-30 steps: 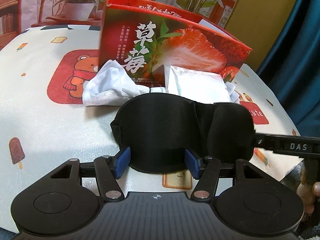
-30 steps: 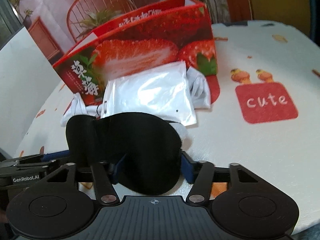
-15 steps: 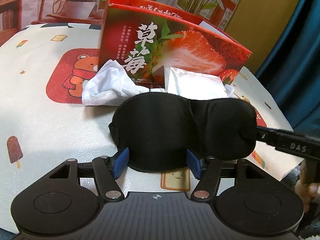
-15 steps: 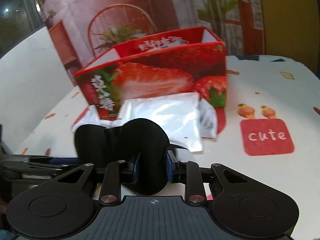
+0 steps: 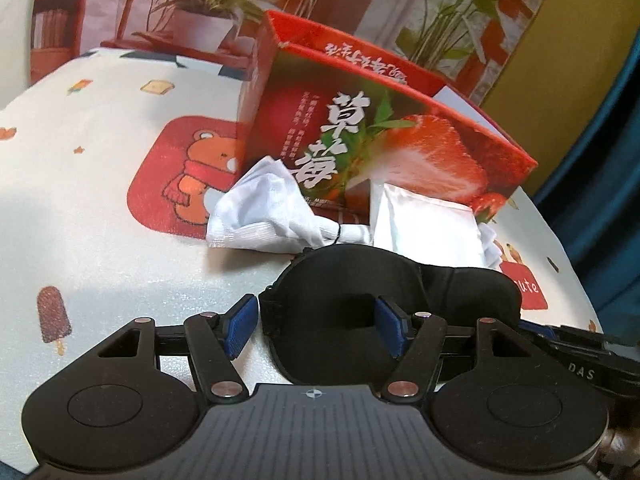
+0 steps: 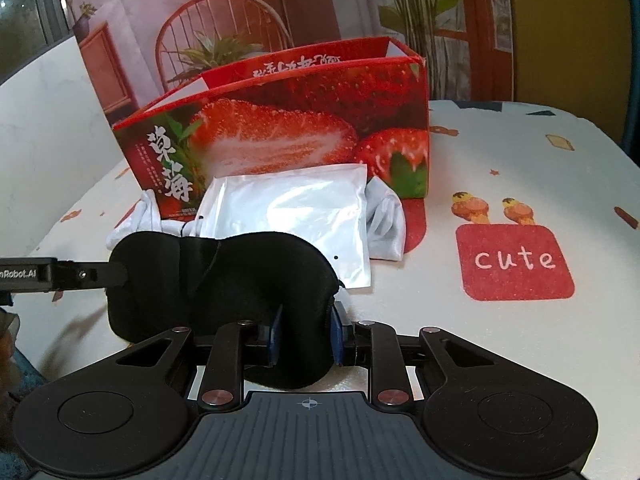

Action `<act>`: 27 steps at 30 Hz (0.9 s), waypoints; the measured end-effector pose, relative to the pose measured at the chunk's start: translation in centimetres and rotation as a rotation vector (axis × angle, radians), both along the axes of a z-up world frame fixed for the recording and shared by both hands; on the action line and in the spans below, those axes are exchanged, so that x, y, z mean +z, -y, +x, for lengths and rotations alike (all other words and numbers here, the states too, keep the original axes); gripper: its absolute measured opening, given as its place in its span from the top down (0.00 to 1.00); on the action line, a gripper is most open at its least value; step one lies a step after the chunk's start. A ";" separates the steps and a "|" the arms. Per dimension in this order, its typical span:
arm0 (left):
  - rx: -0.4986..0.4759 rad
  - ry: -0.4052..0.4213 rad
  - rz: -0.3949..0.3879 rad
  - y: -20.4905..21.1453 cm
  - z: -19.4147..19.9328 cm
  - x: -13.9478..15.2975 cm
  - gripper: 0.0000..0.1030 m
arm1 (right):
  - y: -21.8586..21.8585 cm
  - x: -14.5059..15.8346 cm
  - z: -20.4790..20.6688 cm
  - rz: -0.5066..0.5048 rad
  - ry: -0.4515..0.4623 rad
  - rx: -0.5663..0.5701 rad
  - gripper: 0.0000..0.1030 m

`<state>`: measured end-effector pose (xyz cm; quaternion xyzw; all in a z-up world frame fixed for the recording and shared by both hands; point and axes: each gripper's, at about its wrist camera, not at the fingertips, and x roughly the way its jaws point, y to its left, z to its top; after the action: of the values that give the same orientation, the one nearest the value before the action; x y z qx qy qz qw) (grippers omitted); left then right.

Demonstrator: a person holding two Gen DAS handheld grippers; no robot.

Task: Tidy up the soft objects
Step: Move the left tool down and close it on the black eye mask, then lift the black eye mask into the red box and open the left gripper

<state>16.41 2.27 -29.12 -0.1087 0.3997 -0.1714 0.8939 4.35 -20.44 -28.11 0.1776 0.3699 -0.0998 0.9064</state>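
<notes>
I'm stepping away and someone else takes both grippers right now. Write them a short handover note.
Right gripper: jaws have just been closing, now pinching one end of the black eye mask.
Left gripper: open, jaws wide around the mask's other end.
White pouch and white cloth lie before the strawberry box.
Done: mask gripped. Left: nothing visibly put away yet.
</notes>
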 end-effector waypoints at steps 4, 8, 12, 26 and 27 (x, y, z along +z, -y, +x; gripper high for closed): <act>0.008 0.015 -0.021 0.0 0.4 -0.4 0.35 | 0.1 -0.2 0.1 0.004 -0.008 0.000 0.78; 0.005 0.014 -0.044 0.0 0.6 -0.6 0.36 | 0.1 -0.4 0.3 0.004 -0.014 0.002 0.78; -0.014 0.035 -0.032 0.3 -0.3 0.0 0.37 | 0.1 -0.4 0.3 0.003 -0.014 0.002 0.78; -0.043 0.117 0.004 0.2 -2.7 2.3 0.74 | 0.0 0.9 -0.4 0.000 0.034 0.010 0.78; -0.040 0.122 0.009 0.3 -2.9 2.5 0.76 | -0.1 1.1 -0.5 -0.001 0.041 0.011 0.78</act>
<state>13.51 1.94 -26.65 -0.0861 0.3474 -0.1937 0.9134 3.88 -20.34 -26.99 0.1771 0.3523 -0.0912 0.9144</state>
